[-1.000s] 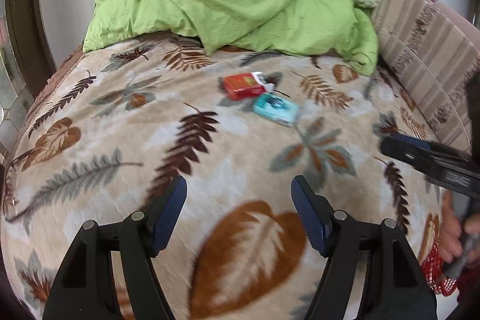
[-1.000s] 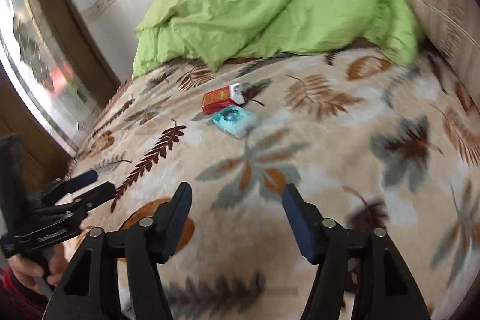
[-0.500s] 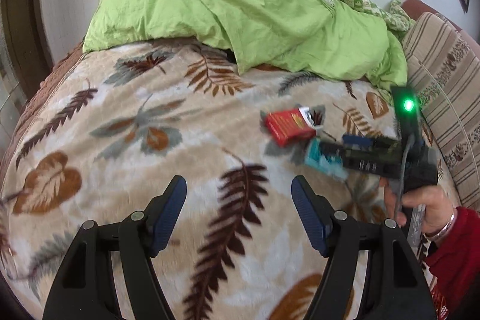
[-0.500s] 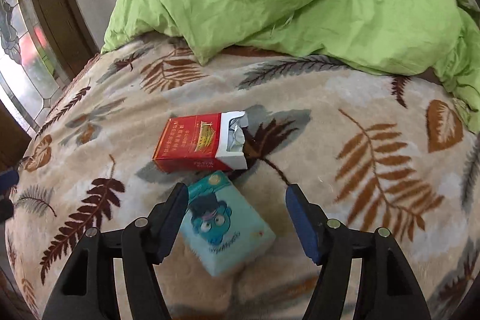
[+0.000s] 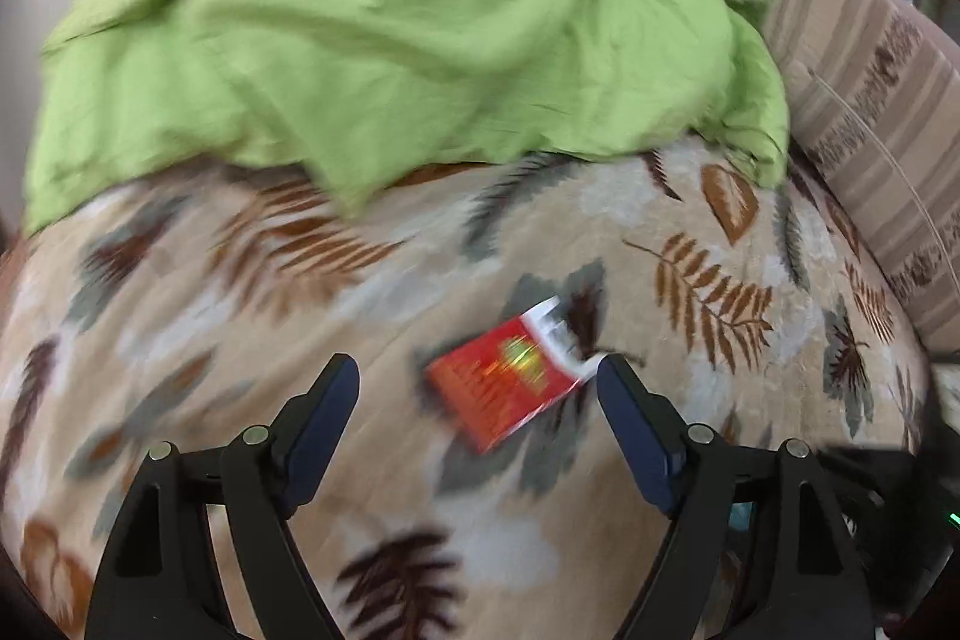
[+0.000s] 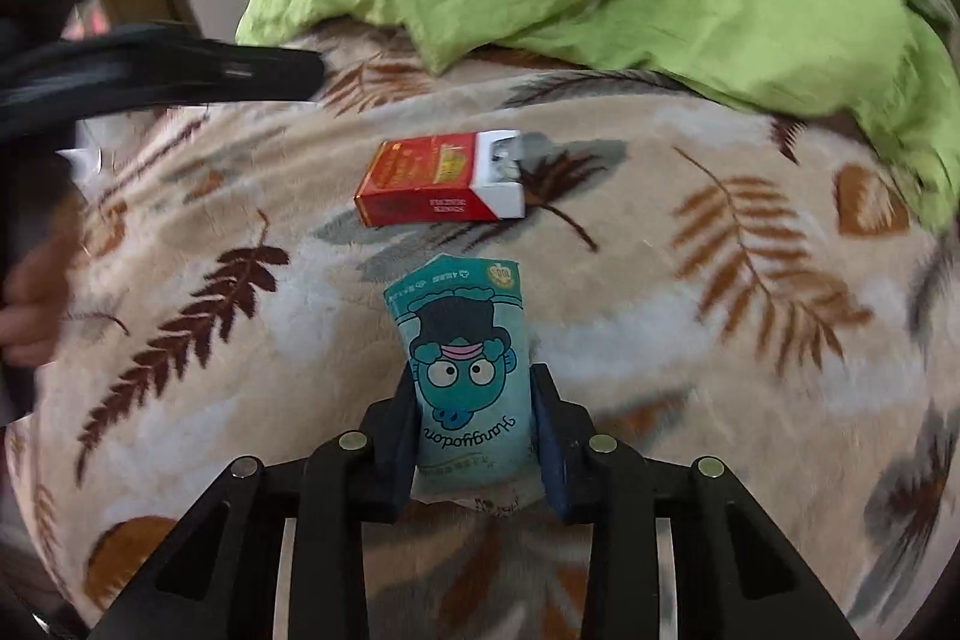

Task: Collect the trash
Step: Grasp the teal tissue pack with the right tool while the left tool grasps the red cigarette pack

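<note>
A red and white cigarette pack (image 5: 507,382) lies on the leaf-patterned blanket (image 5: 240,328). My left gripper (image 5: 477,385) is open, its fingers on either side of the pack, just above it. The pack also shows in the right wrist view (image 6: 441,187). My right gripper (image 6: 474,400) is shut on a teal tissue packet (image 6: 465,364) with a cartoon face, close in front of the cigarette pack.
A crumpled green duvet (image 5: 390,28) is heaped at the far side of the bed. A striped headboard cushion (image 5: 870,100) runs along the right. The left gripper and hand (image 6: 150,70) cross the left of the right wrist view.
My right gripper has closed on the teal tissue packet. My left gripper has moved forward and right, so the cigarette pack now sits between its open fingers.
</note>
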